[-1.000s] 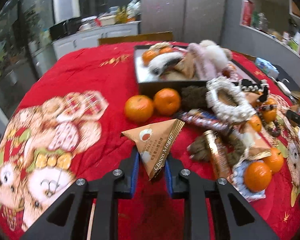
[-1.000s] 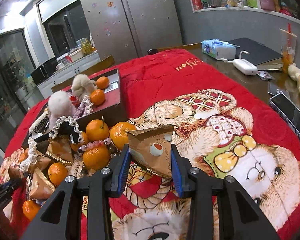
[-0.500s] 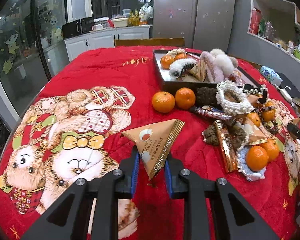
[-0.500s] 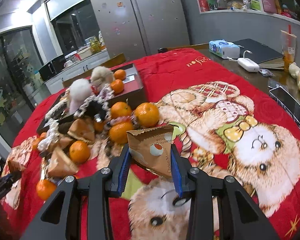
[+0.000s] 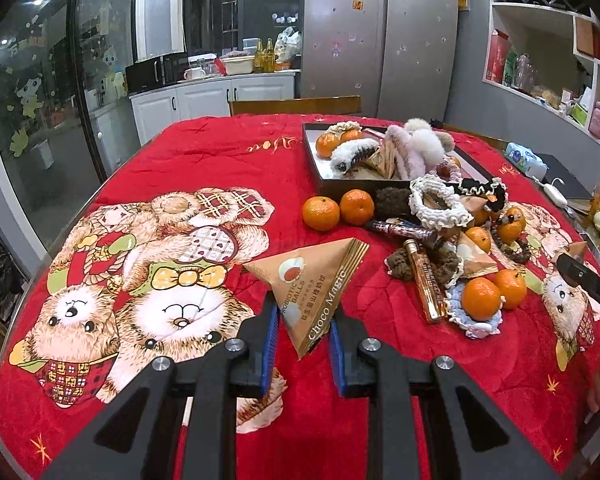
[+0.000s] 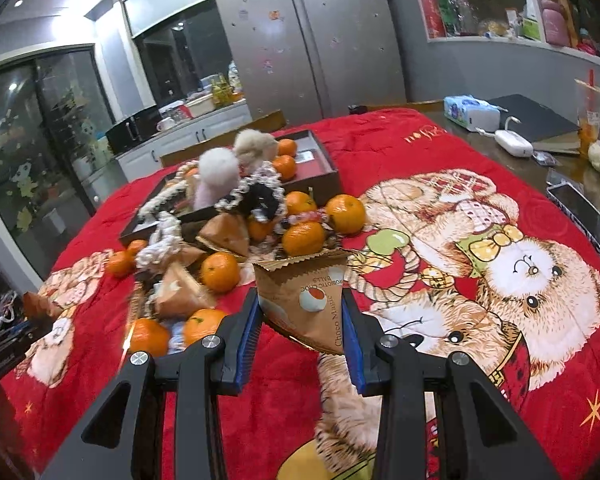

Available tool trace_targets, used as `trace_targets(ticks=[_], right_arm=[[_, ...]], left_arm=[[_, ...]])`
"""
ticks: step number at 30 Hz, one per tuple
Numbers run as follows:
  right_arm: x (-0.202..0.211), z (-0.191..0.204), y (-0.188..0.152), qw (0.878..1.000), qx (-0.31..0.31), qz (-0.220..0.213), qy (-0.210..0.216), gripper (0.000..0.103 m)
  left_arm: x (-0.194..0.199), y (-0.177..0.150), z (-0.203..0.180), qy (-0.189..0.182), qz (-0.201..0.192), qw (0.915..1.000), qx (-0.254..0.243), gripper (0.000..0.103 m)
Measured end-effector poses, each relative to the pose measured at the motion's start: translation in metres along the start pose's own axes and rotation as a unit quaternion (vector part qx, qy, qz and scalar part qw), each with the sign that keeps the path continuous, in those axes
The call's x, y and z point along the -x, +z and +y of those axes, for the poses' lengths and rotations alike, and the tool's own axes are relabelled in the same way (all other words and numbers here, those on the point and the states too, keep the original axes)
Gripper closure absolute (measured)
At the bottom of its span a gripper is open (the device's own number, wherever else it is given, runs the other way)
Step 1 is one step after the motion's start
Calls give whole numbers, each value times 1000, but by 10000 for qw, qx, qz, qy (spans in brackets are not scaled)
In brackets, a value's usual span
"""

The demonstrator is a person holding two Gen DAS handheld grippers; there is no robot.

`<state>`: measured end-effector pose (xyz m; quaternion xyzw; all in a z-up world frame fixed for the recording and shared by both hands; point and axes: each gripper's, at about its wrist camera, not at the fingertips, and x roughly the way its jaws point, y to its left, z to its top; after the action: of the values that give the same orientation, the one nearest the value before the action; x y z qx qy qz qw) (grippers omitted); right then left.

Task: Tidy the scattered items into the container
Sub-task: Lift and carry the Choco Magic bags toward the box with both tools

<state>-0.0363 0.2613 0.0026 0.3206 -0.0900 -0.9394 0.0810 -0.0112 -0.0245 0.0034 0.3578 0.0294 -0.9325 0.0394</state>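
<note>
My left gripper (image 5: 302, 322) is shut on a tan triangular Choco Magic packet (image 5: 312, 280), held above the red blanket. My right gripper (image 6: 300, 320) is shut on a second Choco Magic packet (image 6: 308, 294). The dark box container (image 5: 320, 160) stands at the far side; it shows in the right wrist view (image 6: 324, 164) too, holding tangerines, fluffy hair ties and a packet. In front of it lies a scattered pile: tangerines (image 5: 321, 213), a white scrunchie (image 5: 436, 202), chocolate bars (image 5: 424, 284), more packets (image 6: 180, 292). The right gripper's tip (image 5: 580, 276) shows at the left view's right edge.
The table has a red teddy-bear blanket (image 5: 160, 280). On the bare table edge at right lie a tissue pack (image 6: 470, 112), a white charger (image 6: 514, 142), a dark notebook (image 6: 540, 124) and a drink cup (image 6: 588, 108). A wooden chair back (image 5: 296, 105) stands behind the table.
Both grippers have pulled back and up from the pile, each keeping its packet. The pile and box now look farther away in both views.
</note>
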Motion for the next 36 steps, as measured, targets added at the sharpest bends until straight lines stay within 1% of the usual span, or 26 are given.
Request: trace_targets(ticks=[8, 12, 15, 22, 25, 27, 30, 34, 36], right_arm=[[10, 11, 2, 9998, 63, -75, 164, 67], [11, 15, 7, 9997, 69, -97, 198, 67], [11, 17, 11, 9996, 78, -106, 251, 67], [6, 21, 27, 9993, 150, -150, 320, 67], [3, 24, 35, 9993, 226, -203, 215, 67], [-2, 26, 40, 9991, 282, -179, 265, 67], [-10, 33, 47, 9986, 447, -140, 263, 67], [-21, 36, 61, 9978, 456, -77, 472, 67], [-26, 39, 69, 9976, 484, -68, 498, 67]], left_arm=[[11, 4, -6, -260, -104, 9996, -78, 80], [12, 12, -9, -474, -125, 9988, -69, 80], [11, 19, -12, -556, -144, 9983, -88, 80], [8, 42, -19, -705, -181, 9972, -180, 80], [6, 54, -23, -713, -210, 9970, -220, 80], [6, 61, -26, -697, -260, 9969, -256, 80], [5, 72, -32, -797, -336, 9958, -301, 80], [-1, 88, -40, -855, -387, 9948, -403, 80], [-5, 95, -42, -900, -392, 9943, -415, 80]])
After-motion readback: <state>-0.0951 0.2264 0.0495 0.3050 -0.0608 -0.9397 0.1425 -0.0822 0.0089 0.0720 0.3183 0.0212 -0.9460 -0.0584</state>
